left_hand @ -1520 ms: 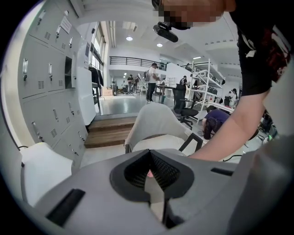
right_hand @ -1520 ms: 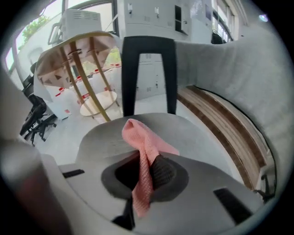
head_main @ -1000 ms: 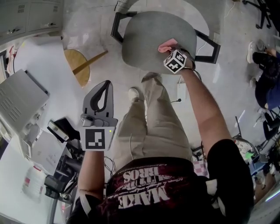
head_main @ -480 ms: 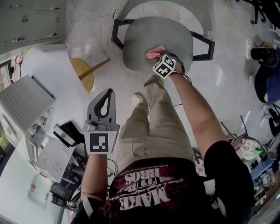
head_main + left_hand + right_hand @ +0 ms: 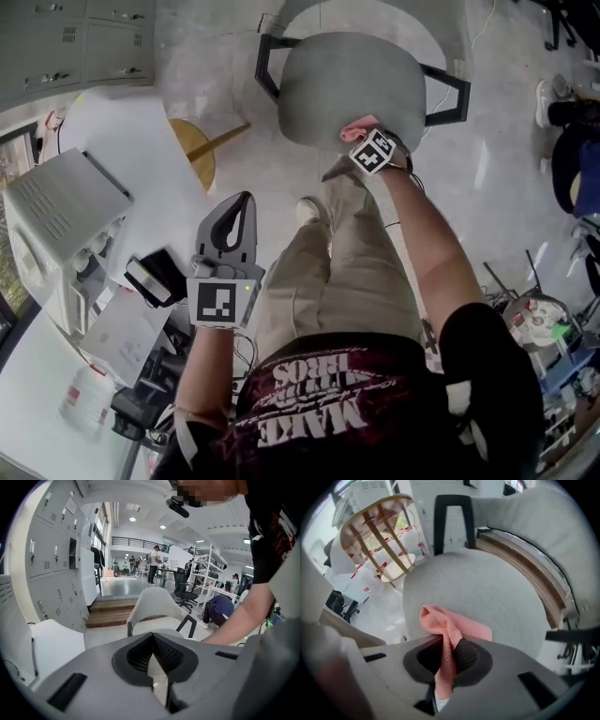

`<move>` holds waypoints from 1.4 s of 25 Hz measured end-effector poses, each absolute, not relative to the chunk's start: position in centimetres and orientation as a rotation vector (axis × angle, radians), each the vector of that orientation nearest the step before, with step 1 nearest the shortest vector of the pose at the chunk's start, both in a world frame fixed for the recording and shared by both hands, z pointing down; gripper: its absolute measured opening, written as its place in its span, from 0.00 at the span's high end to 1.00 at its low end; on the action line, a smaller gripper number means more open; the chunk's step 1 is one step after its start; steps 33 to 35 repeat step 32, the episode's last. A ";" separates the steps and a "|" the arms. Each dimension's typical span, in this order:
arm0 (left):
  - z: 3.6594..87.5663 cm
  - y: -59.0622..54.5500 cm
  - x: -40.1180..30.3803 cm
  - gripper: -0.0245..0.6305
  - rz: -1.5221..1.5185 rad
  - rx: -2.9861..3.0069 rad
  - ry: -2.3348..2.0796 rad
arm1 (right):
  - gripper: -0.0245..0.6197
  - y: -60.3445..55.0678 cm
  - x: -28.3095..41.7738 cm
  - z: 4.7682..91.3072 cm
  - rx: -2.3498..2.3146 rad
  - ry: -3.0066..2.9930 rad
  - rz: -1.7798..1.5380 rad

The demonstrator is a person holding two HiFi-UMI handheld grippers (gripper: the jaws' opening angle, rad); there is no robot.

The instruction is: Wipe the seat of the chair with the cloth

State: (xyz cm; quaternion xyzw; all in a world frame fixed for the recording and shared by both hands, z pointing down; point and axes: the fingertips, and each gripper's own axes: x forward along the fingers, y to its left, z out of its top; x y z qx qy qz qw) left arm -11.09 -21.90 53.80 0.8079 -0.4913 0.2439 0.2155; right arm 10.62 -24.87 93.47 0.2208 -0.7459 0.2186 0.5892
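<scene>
The chair's round grey seat [image 5: 352, 80] lies ahead of the person's legs, and it fills the right gripper view [image 5: 487, 592]. A pink waffle cloth [image 5: 359, 125] rests on the seat's near edge. My right gripper [image 5: 364, 134] is shut on it, and the cloth [image 5: 449, 627] runs down between the jaws and folds out onto the fabric. My left gripper [image 5: 240, 202] hangs shut over the floor at the left, well short of the chair, with nothing between its jaws. In its own view the left gripper [image 5: 151, 641] points at the chair's pale backrest [image 5: 154, 606].
A round wooden stool [image 5: 199, 148] stands left of the chair, close to its black armrest [image 5: 267, 61]. White tables with a grey device [image 5: 61, 211] and clutter line the left side. A person [image 5: 574, 150] crouches at the far right. Cables and bins lie at the lower right.
My right gripper has dragged the pink cloth across the seat, first leftward, then back towards the near edge. The left gripper has stayed where it was.
</scene>
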 end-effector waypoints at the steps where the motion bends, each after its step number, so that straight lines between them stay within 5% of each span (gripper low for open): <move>1: 53.5 -21.7 -11.3 0.96 0.672 2.239 -1.366 | 0.91 -24.5 13.7 93.5 0.548 -1.687 0.551; 8: 49.7 -20.7 -12.3 0.96 0.603 2.243 -1.403 | 0.92 -23.3 26.5 85.2 0.986 -1.670 0.726; 21: 39.3 -18.0 -11.3 0.96 0.577 2.460 -1.397 | 0.92 -20.1 22.4 52.3 1.373 -2.133 0.464; 35: 31.7 -10.8 -9.8 0.96 0.272 2.599 -1.203 | 0.92 -11.9 13.9 35.4 1.438 -2.341 0.280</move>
